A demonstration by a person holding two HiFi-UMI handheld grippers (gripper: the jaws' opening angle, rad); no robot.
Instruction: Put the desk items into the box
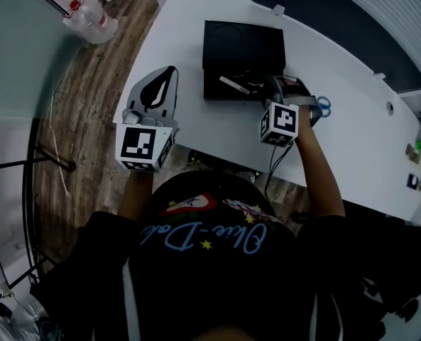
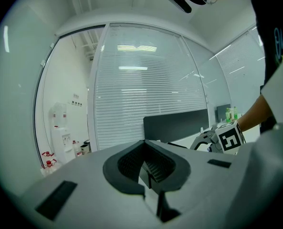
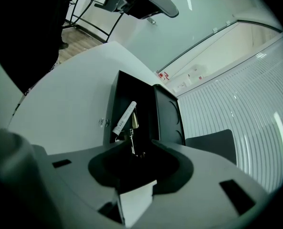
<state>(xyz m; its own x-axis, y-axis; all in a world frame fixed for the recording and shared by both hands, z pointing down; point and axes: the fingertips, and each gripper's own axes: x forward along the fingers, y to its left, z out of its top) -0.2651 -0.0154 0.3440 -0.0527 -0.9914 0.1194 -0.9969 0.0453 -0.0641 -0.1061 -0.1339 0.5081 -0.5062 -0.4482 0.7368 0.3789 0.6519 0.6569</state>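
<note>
Black box [image 1: 242,45] holds white pen [image 1: 233,84] | right tongs [image 3: 134,149] released over it | left tongs [image 2: 148,171] clenched, empty

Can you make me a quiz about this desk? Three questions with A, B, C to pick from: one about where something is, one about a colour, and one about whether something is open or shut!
1. Where does the white marker pen lie?
A. in a cup
B. inside the black rectangular box
C. on a shelf

2. What colour are the handles of the scissors on the white desk?
A. red
B. blue
C. yellow

3. How is the box?
A. open, with its lid folded back flat
B. shut tight
C. tipped upside down

Answers:
1 B: the pen shows pale against the box's dark inside.
2 B: two blue loops show on the desk.
3 A: you can see into the box, and the lid lies flat behind it.
</note>
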